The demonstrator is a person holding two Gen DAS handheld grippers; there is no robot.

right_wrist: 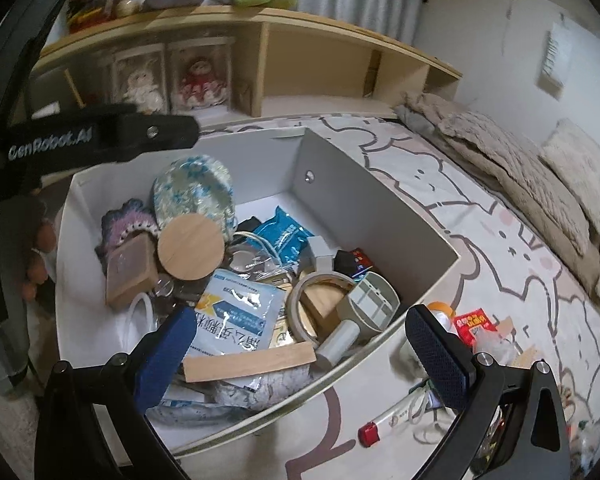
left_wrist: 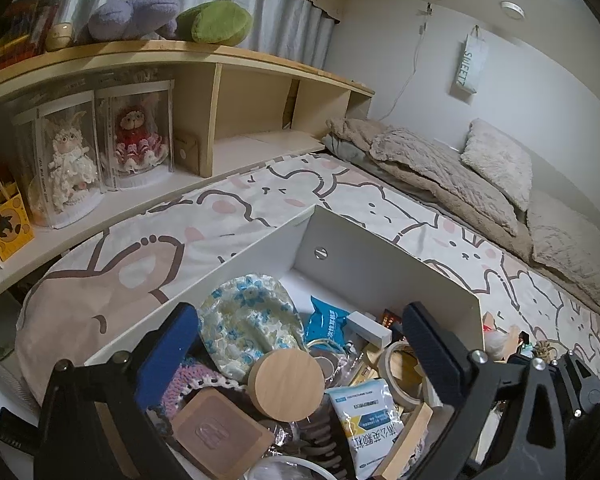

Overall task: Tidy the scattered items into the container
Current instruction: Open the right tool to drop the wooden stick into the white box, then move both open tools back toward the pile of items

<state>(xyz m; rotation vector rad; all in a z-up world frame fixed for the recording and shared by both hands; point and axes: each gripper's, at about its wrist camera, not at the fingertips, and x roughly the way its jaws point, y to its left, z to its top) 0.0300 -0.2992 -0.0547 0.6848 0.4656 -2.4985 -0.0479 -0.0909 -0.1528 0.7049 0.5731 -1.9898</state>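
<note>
Both the left gripper [left_wrist: 300, 352] and right gripper [right_wrist: 300, 354] hang spread apart and empty over the white box [right_wrist: 380, 208]; a red packet [right_wrist: 474, 326] lies just beside it.

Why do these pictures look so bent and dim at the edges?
Left wrist view: fisheye lens curves the shelf and blackens the corners; focus is fairly sharp. Right wrist view: same bending, softer focus, the dolls blurred, glare on the white packet in the box.
</note>
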